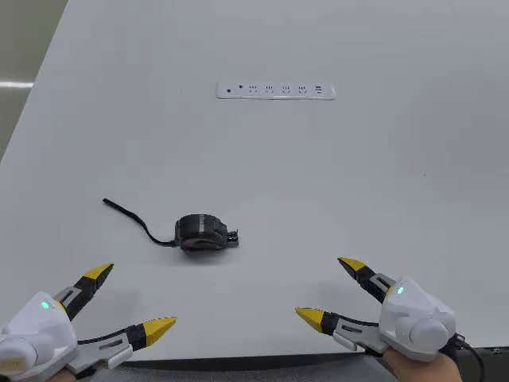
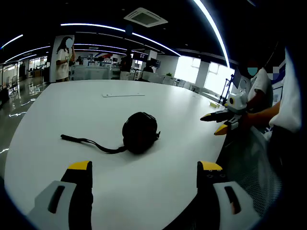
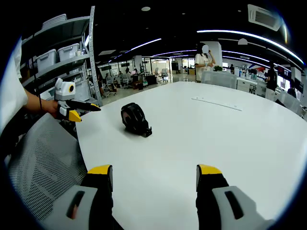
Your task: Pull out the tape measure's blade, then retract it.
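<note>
A black tape measure (image 1: pixel 203 232) lies on the white table (image 1: pixel 262 167), its wrist strap (image 1: pixel 131 219) trailing to the left and its blade tab facing right. The blade is wound inside the case. My left gripper (image 1: pixel 134 301) hovers open at the table's near left edge, short of the tape measure (image 2: pixel 140 132). At the near right, my right gripper (image 1: pixel 330 290) is open too, with the tape measure (image 3: pixel 135 119) ahead and to its left. Nothing is between either pair of jaws. The right gripper (image 2: pixel 217 121) shows in the left gripper view, the left gripper (image 3: pixel 85 111) in the right one.
A white power strip (image 1: pixel 276 91) lies flat at the far middle of the table. The table's near edge (image 1: pixel 262 362) runs just under both grippers. A mesh chair (image 3: pixel 43 158) stands by the table edge. Shelves with bins (image 3: pixel 60 57) stand beyond, and a person (image 2: pixel 63 57) stands far off.
</note>
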The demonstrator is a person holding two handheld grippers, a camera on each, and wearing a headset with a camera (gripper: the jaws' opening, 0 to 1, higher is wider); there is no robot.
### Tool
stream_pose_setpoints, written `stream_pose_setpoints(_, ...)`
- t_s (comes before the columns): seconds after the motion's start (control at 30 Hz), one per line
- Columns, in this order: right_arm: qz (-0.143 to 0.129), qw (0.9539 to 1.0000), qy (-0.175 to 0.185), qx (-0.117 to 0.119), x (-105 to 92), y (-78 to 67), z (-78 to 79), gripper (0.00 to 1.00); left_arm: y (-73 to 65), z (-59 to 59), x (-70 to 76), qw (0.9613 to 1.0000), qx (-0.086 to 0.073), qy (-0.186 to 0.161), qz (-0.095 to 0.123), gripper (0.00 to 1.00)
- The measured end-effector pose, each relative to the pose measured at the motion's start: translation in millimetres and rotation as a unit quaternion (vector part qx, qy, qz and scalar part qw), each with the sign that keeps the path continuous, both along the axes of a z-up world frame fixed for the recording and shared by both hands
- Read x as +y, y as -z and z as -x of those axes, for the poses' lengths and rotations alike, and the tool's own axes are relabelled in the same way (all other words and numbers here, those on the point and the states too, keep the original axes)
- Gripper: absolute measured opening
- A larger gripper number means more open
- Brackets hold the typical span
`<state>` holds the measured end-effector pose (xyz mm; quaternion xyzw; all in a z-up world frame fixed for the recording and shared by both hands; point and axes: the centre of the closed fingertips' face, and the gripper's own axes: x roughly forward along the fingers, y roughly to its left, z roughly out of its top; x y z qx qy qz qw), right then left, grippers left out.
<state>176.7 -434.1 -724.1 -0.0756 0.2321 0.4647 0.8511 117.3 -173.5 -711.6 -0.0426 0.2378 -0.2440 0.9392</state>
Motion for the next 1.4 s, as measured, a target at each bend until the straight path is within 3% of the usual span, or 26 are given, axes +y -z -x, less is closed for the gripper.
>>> stream_pose_setpoints(0.63,0.007,1.0000,-0.002,0.000,0.1,3.5,1.7,0.71,9.1,1.2,-0.8,1.0000,0.005,-0.002,0.003,0.89)
stream_pose_setpoints(0.73,0.004,1.0000,0.004,-0.001,-1.6,2.8,-0.4,0.71,12.4,3.1,-4.2,1.0000,0.005,0.005,-0.005,0.89)
stream_pose_setpoints(0.93,0.005,1.0000,0.001,0.002,-0.7,4.7,1.2,0.71,11.1,2.0,-3.8,1.0000,0.006,-0.002,0.005,0.89)
stream_pose_setpoints(1.4,-0.002,1.0000,-0.007,0.006,3.1,2.6,4.5,0.71,11.4,1.9,-6.3,0.9999,0.008,0.011,-0.005,0.89)
